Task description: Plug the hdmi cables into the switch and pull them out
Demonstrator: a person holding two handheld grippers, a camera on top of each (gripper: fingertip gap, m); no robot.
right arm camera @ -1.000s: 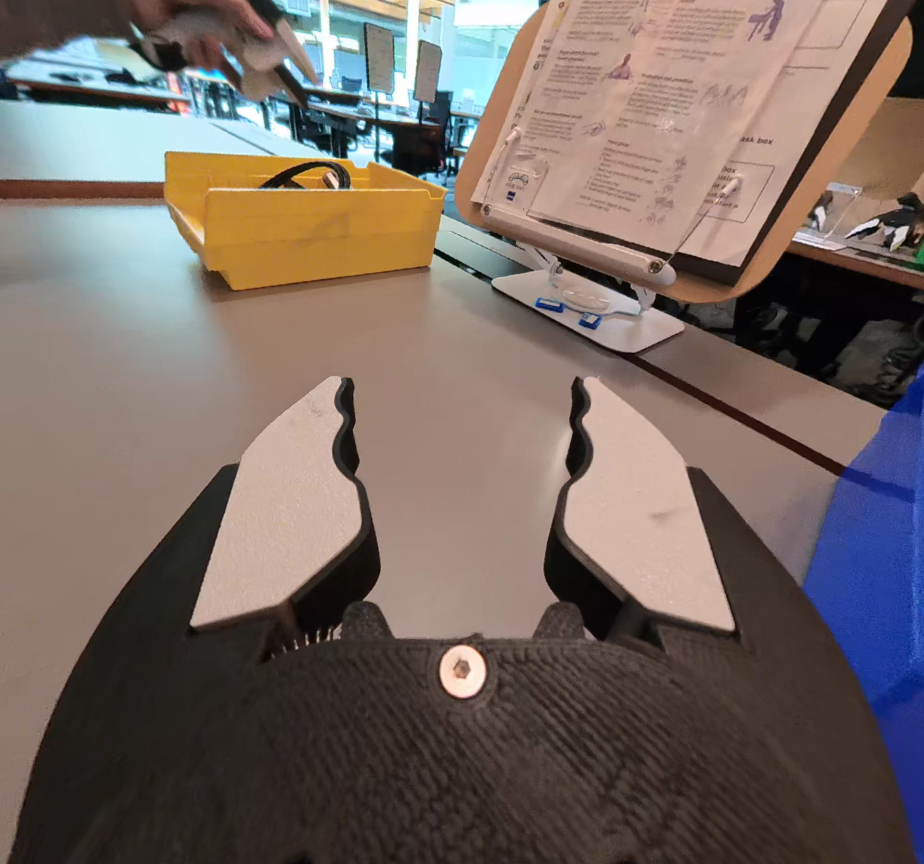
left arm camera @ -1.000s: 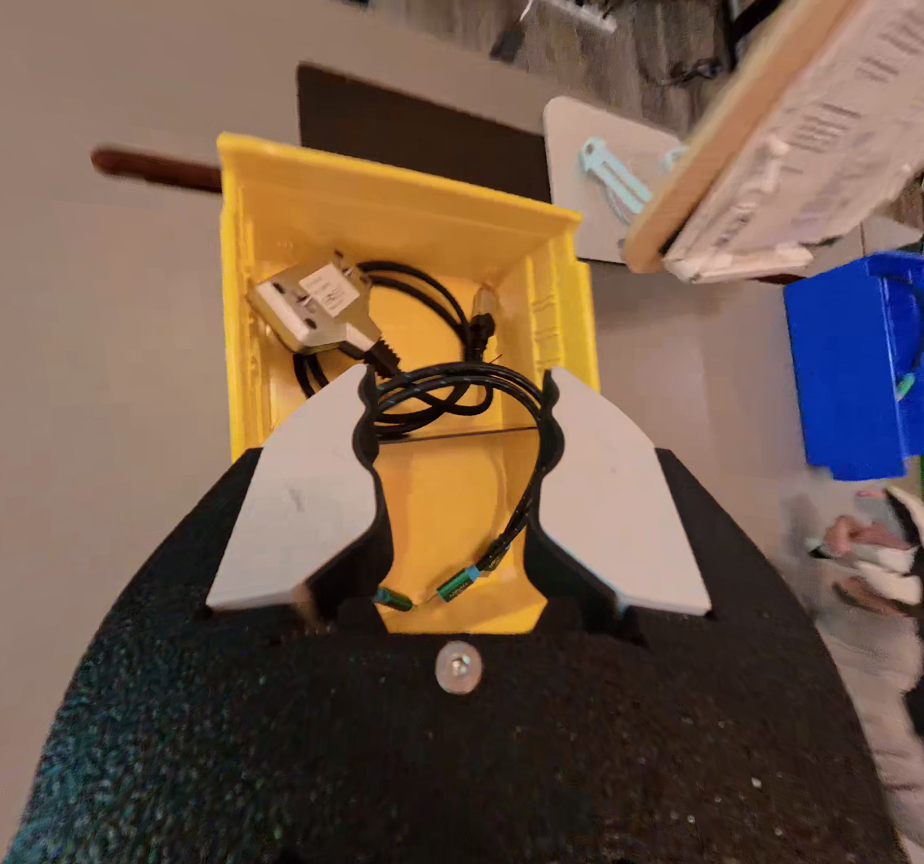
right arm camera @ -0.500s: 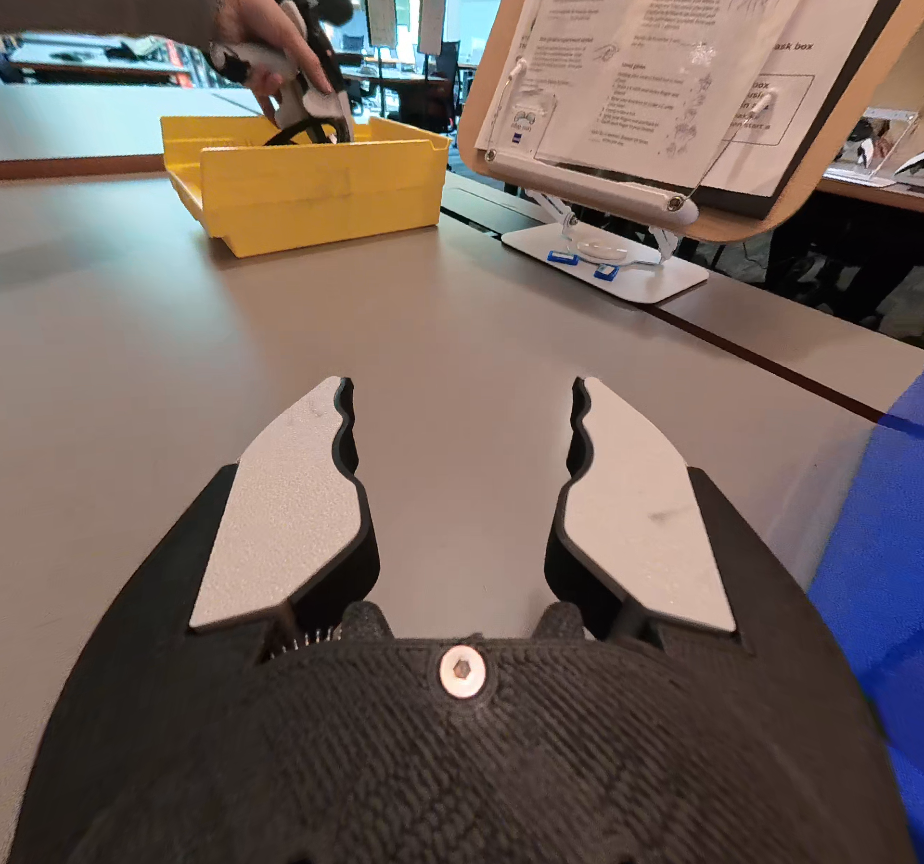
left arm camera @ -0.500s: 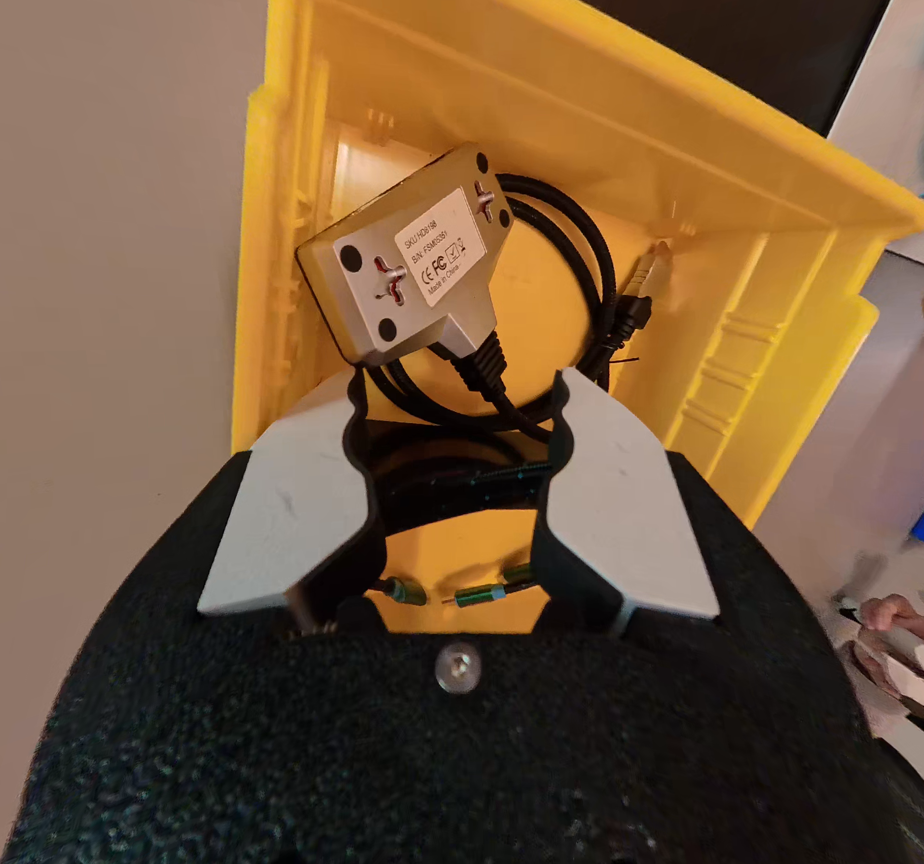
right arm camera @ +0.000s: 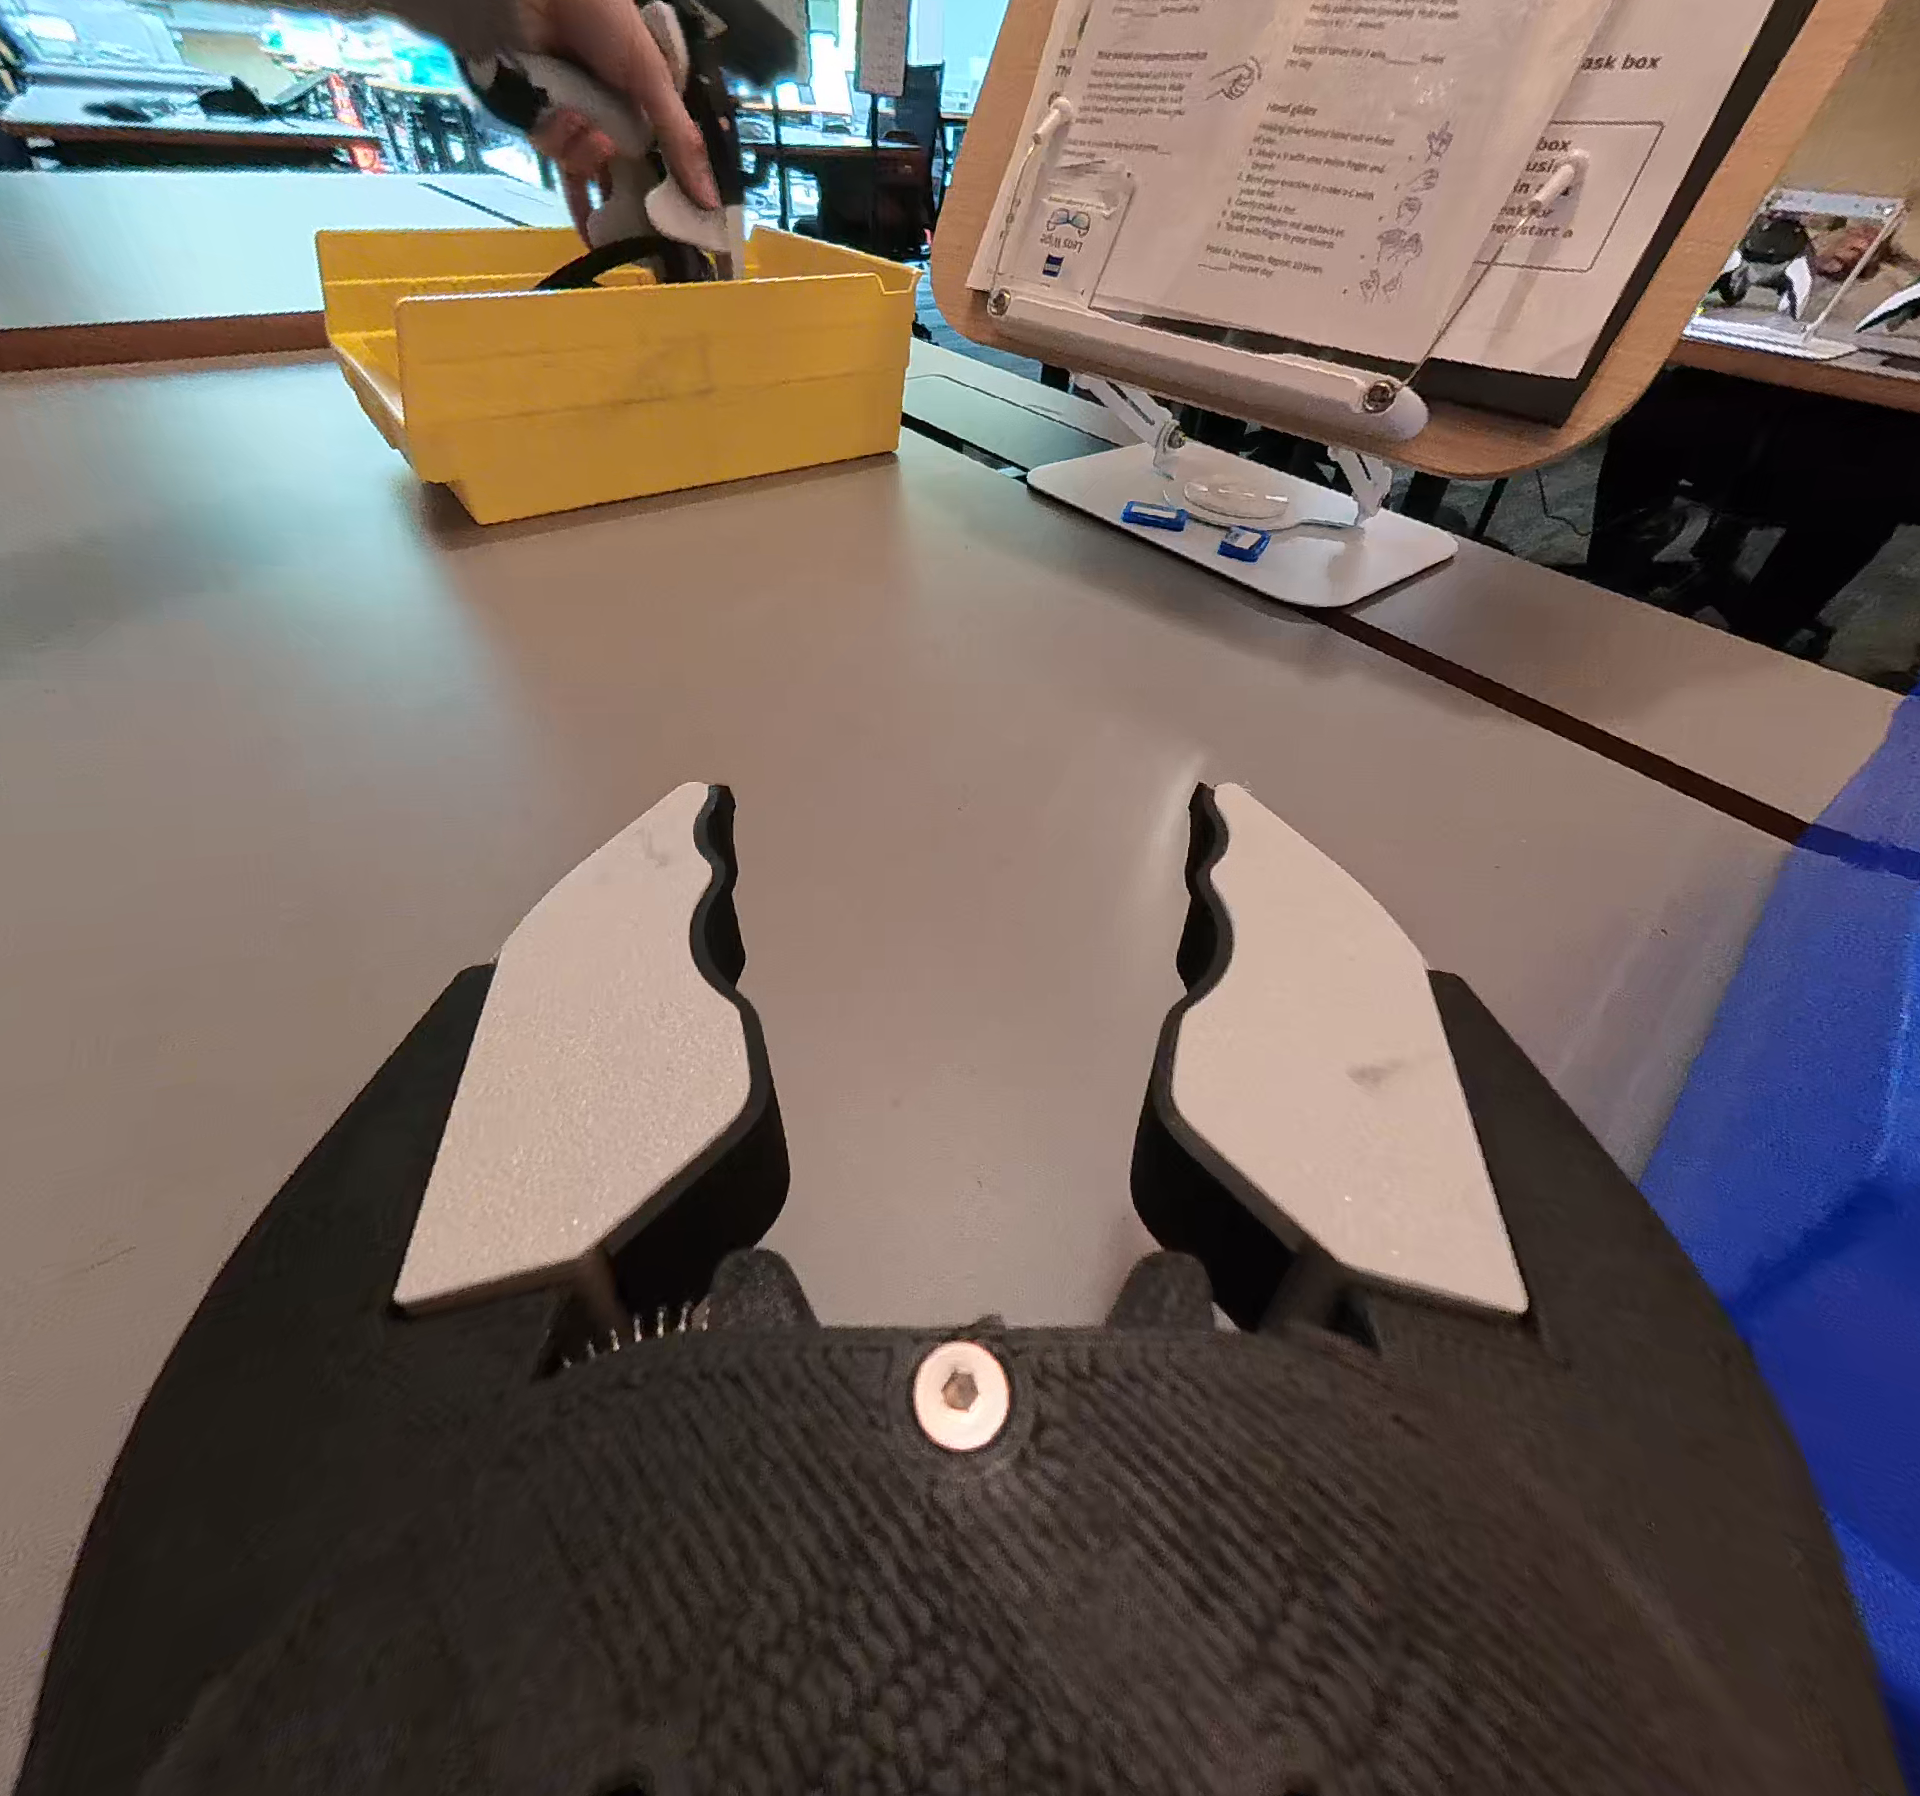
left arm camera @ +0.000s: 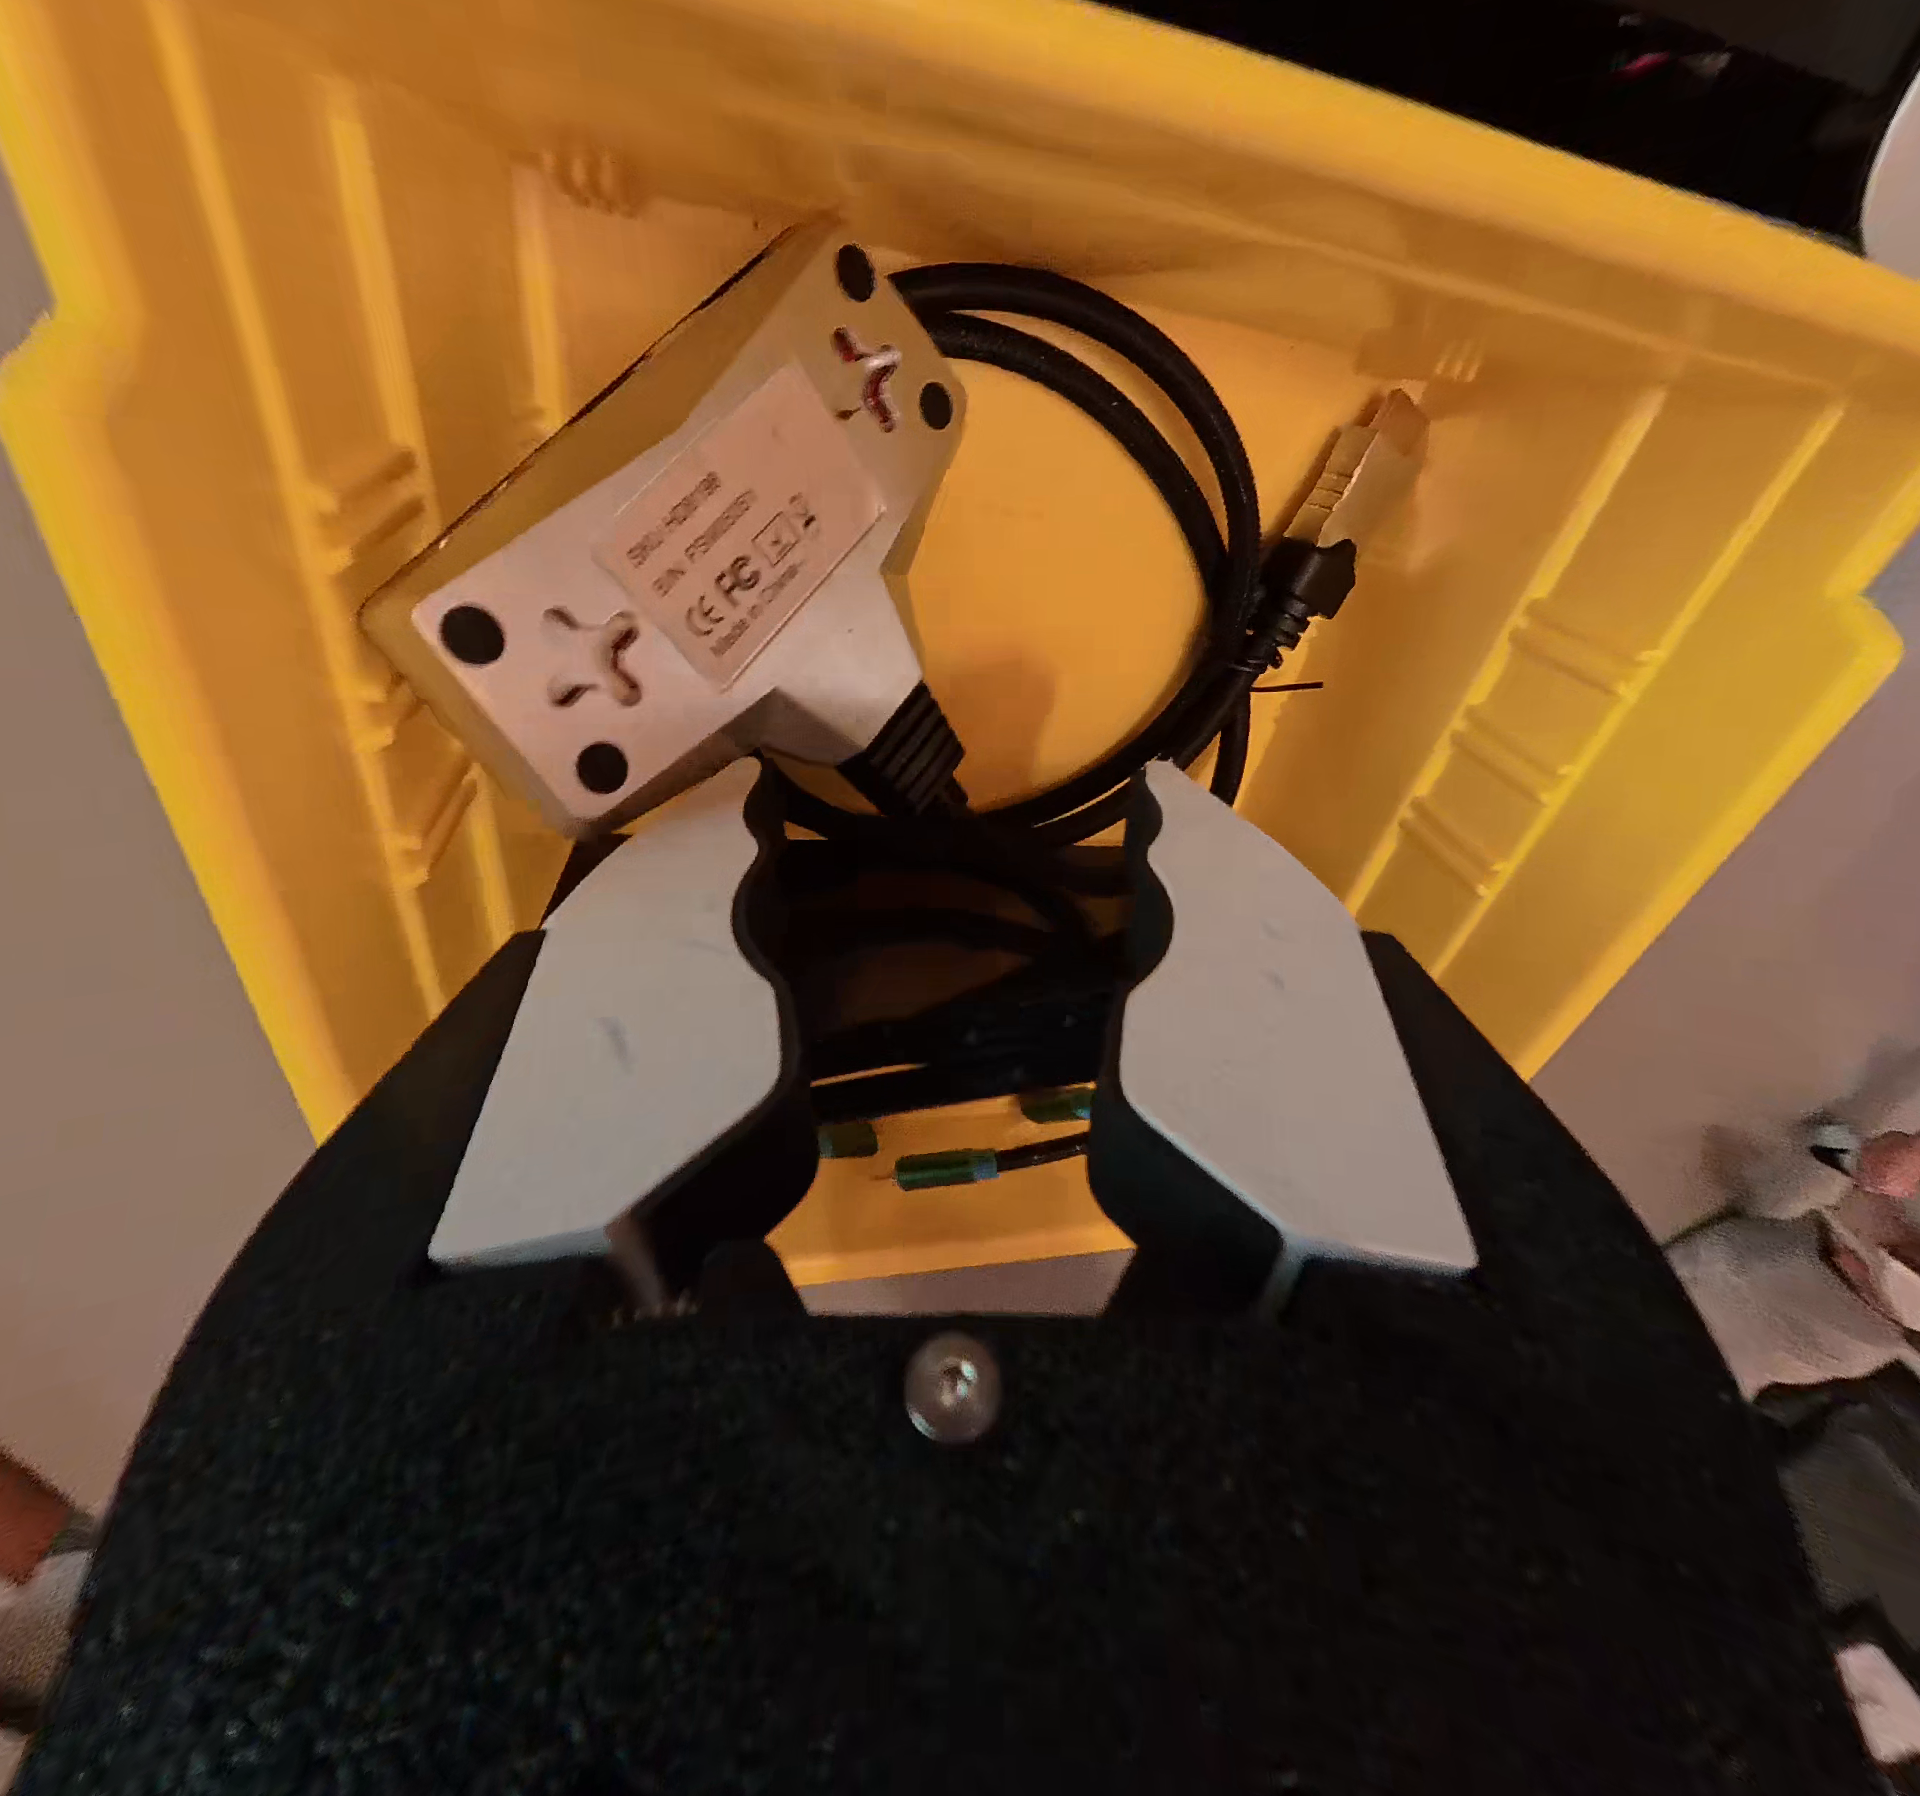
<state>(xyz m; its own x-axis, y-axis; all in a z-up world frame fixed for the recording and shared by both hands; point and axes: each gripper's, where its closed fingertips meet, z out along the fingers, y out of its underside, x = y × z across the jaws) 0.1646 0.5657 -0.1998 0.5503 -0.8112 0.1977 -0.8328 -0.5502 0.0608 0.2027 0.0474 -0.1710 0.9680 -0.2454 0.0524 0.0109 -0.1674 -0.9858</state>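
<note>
A silver HDMI switch (left arm camera: pixel 675 583) lies underside up in a yellow bin (left arm camera: pixel 1143 136), with its black cable (left arm camera: pixel 1205 458) coiled beside it and a gold plug (left arm camera: pixel 1361 468) near the bin's right wall. My left gripper (left arm camera: pixel 951 816) is open, inside the bin, just below the switch and over dark coiled cables with green-ended plugs (left arm camera: pixel 945 1170). My right gripper (right arm camera: pixel 961 801) is open and empty over the grey table (right arm camera: pixel 312 707). In the right wrist view the bin (right arm camera: pixel 644 385) stands far off, with the left gripper (right arm camera: pixel 686 188) reaching into it.
A tilted document stand with printed sheets (right arm camera: pixel 1351 136) sits on a white base (right arm camera: pixel 1268 541) right of the bin. A blue bin (right arm camera: pixel 1808 1123) is close on the right. A seam (right arm camera: pixel 1558 697) crosses the table.
My left gripper has moved down into the yellow bin, closer to the switch, still open. My right gripper stays open and has shifted slightly toward the bin.
</note>
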